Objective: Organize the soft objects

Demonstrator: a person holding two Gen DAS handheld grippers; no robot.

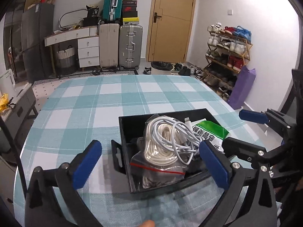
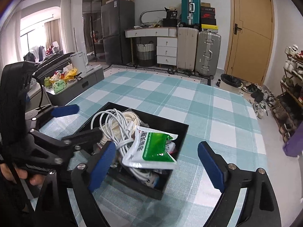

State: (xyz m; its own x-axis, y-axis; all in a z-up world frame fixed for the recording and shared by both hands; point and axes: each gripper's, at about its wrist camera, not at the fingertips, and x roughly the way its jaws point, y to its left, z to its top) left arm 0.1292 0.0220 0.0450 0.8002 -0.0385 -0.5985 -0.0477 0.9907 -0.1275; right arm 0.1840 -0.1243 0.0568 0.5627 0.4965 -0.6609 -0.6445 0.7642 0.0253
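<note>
Only leftward: zip bag (image 1: 158, 162) (red-sealed)

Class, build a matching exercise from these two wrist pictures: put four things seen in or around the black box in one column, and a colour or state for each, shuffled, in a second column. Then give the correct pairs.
Things
1. cable bundle
2. packet
3. zip bag
4. tablecloth

Descriptions
A. teal and white checks
B. clear plastic with a red seal line
C. white, looped and tangled
D. white with a green panel

Pairs: 1-C, 2-D, 3-B, 4-A

All three soft items lie in the black box, with the left gripper and right gripper both open near it.
</note>
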